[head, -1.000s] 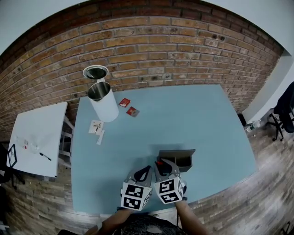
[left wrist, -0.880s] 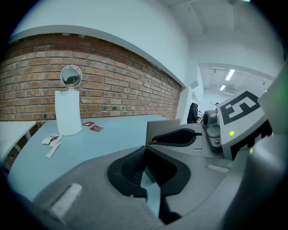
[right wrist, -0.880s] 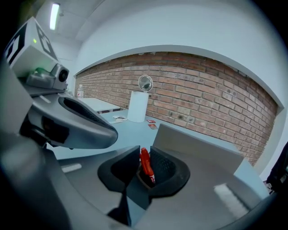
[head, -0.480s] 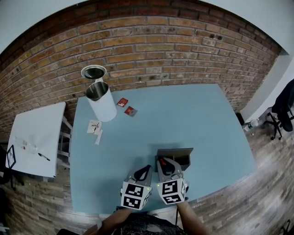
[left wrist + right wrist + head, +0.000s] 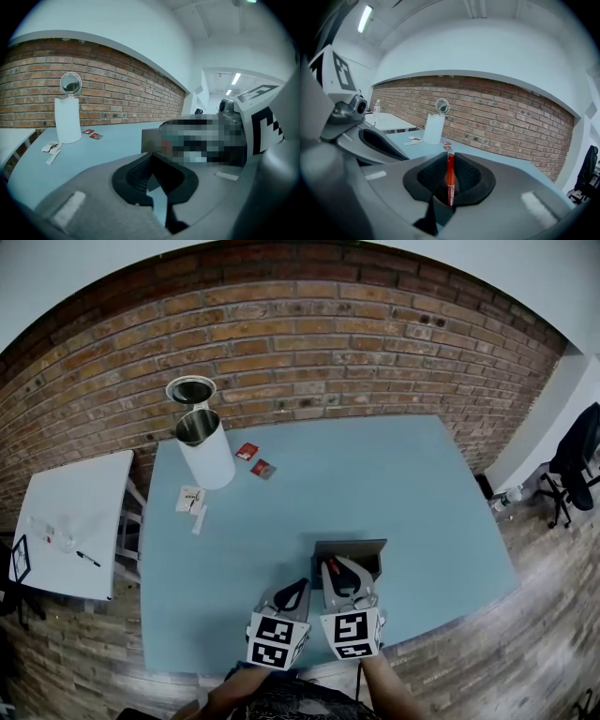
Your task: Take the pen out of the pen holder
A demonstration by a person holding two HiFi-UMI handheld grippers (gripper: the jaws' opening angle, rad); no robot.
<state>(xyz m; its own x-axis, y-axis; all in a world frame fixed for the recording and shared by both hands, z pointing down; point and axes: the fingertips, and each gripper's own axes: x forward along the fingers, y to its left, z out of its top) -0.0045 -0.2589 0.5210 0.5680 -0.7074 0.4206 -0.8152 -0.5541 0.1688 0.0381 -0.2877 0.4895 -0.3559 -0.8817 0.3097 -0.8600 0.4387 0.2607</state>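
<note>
A dark grey box-shaped pen holder [image 5: 364, 555] stands near the front edge of the light blue table [image 5: 375, 484]. My right gripper [image 5: 331, 567] is at its left end, raised above it, and is shut on a red pen [image 5: 327, 565]. In the right gripper view the red pen [image 5: 450, 174] stands upright, clamped between the black pads [image 5: 469, 176]. My left gripper [image 5: 298, 589] hangs just left of the right one; its jaws [image 5: 150, 157] meet at the tips with nothing between them. One corner of the pen holder [image 5: 151, 140] shows beyond them.
A white cylindrical bin [image 5: 211, 454] with a round mirror [image 5: 191, 388] behind it stands at the table's far left. Two red packets [image 5: 255, 458] and paper slips [image 5: 192, 500] lie near it. A white side table [image 5: 70, 521] is to the left and a chair [image 5: 577, 460] to the right.
The right gripper has risen a little above the pen holder, with the red pen now between its jaws. The left gripper has stayed in place.
</note>
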